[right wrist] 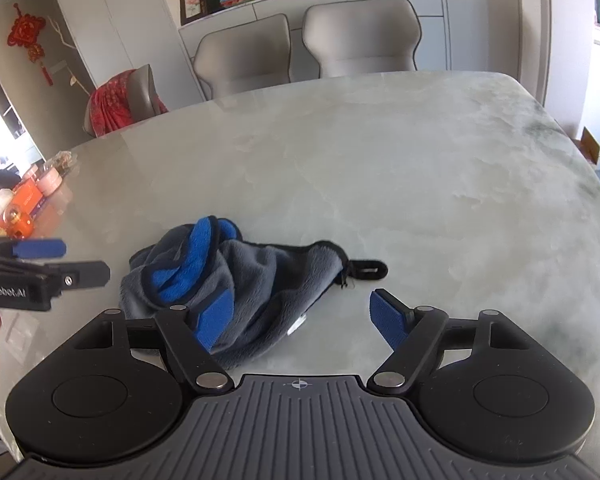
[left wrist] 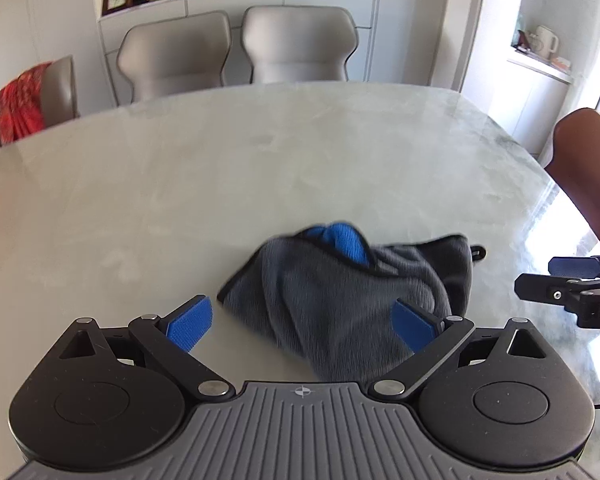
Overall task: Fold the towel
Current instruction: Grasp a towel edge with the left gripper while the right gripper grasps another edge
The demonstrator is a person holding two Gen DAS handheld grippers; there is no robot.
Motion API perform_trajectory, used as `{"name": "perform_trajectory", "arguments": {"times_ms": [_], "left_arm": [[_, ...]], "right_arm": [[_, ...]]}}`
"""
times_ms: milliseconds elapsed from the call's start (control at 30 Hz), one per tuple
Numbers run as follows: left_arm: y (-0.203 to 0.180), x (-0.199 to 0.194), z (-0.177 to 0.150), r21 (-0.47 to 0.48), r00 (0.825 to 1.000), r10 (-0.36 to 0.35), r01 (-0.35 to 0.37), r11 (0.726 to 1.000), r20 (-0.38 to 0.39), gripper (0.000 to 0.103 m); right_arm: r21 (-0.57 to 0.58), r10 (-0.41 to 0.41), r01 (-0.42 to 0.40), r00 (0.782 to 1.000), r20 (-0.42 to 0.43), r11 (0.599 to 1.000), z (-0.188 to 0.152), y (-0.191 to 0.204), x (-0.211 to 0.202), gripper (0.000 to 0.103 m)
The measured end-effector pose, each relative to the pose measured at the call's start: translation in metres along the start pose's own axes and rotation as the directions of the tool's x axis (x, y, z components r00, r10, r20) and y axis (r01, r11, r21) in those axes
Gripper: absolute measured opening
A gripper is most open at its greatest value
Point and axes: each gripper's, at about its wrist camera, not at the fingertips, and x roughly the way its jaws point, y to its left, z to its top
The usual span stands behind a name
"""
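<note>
L gripper (left wrist: 304, 326) & R gripper (right wrist: 302, 316): both jaws spread wide, nothing held, hovering just above towel (right wrist: 236, 280). Towel: grey/blue, crumpled heap on marble table (right wrist: 420, 160), near edge, hang loop (right wrist: 366, 269) poking out right. Fold not yet begun. Risk: corners buried in bunch, so blind pinch likely grabs several layers, heap drags instead of spreading. Beyond: chairs (left wrist: 236, 52), far side.

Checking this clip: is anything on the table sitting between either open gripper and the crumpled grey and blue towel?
Nothing visible. The towel lies bunched on the bare marble table, right ahead of the open left gripper and the open right gripper. The clutter sits away at the table's left edge.
</note>
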Motion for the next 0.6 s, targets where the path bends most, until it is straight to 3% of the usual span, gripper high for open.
{"name": "perform_trajectory", "arguments": {"times_ms": [167, 200, 367, 600], "left_arm": [[-0.001, 0.024, 0.024, 0.078, 0.997, -0.079, 0.08, 0.994, -0.016, 0.099], [0.0, 0.03, 0.029, 0.08, 0.995, -0.096, 0.097, 0.992, -0.024, 0.098], [0.009, 0.067, 0.048, 0.031, 0.986, -0.129, 0.133, 0.991, -0.106, 0.097], [-0.001, 0.101, 0.051, 0.096, 0.978, -0.027, 0.048, 0.994, -0.205, 0.097]], "right_arm": [[-0.027, 0.013, -0.014, 1.0, -0.027, 1.0, 0.013, -0.006, 0.024, 0.044], [-0.033, 0.015, -0.017, 0.999, -0.033, 0.999, 0.016, -0.008, 0.028, 0.041], [-0.06, 0.028, -0.031, 0.998, -0.06, 0.998, 0.029, -0.014, 0.052, 0.04], [-0.103, 0.014, -0.027, 0.992, -0.126, 0.994, 0.037, -0.014, 0.081, 0.041]]}}
